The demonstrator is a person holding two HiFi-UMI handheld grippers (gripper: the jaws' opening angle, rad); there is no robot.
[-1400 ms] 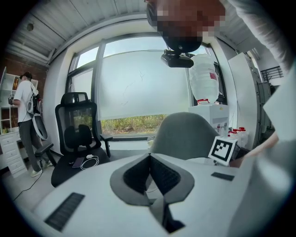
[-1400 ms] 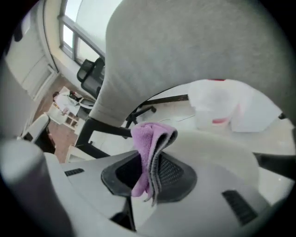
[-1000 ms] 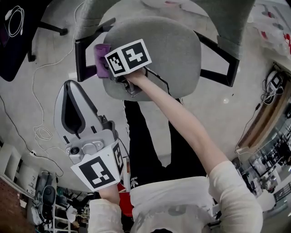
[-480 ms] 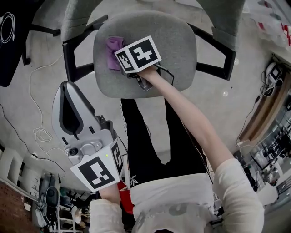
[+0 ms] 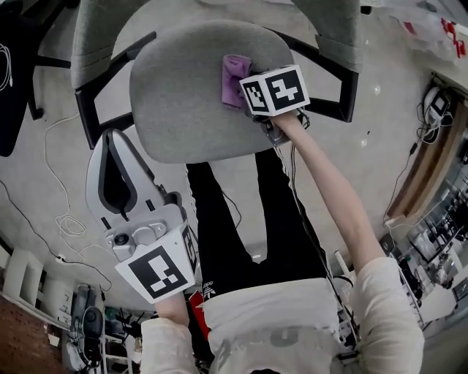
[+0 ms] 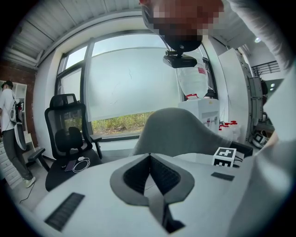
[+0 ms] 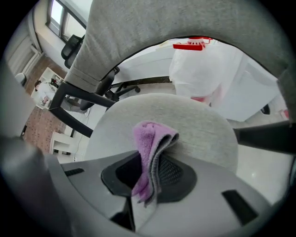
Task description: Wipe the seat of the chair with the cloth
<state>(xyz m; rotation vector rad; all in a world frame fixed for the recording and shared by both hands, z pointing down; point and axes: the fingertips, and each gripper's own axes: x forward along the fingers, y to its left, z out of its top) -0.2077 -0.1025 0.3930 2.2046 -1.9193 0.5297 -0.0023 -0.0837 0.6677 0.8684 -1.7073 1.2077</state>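
Note:
The chair's grey seat (image 5: 183,95) fills the top of the head view. A purple cloth (image 5: 235,77) lies against its right rear part, with my right gripper (image 5: 247,86) shut on it under its marker cube. In the right gripper view the cloth (image 7: 150,143) hangs folded between the jaws, its top touching the seat (image 7: 199,120). My left gripper (image 5: 110,142) is held off the seat's front left corner, touching nothing. Its jaws (image 6: 149,157) are shut and empty, pointing away across the room.
Black armrests (image 5: 88,109) (image 5: 344,80) flank the seat, and the grey backrest (image 5: 212,11) rises behind it. The person's black-trousered legs (image 5: 241,212) stand at the seat's front. Cables (image 5: 66,219) lie on the floor at left. A black office chair (image 6: 67,134) stands farther off.
My right gripper has dragged the cloth across the seat from its left edge to the right rear. The left gripper has stayed about where it was.

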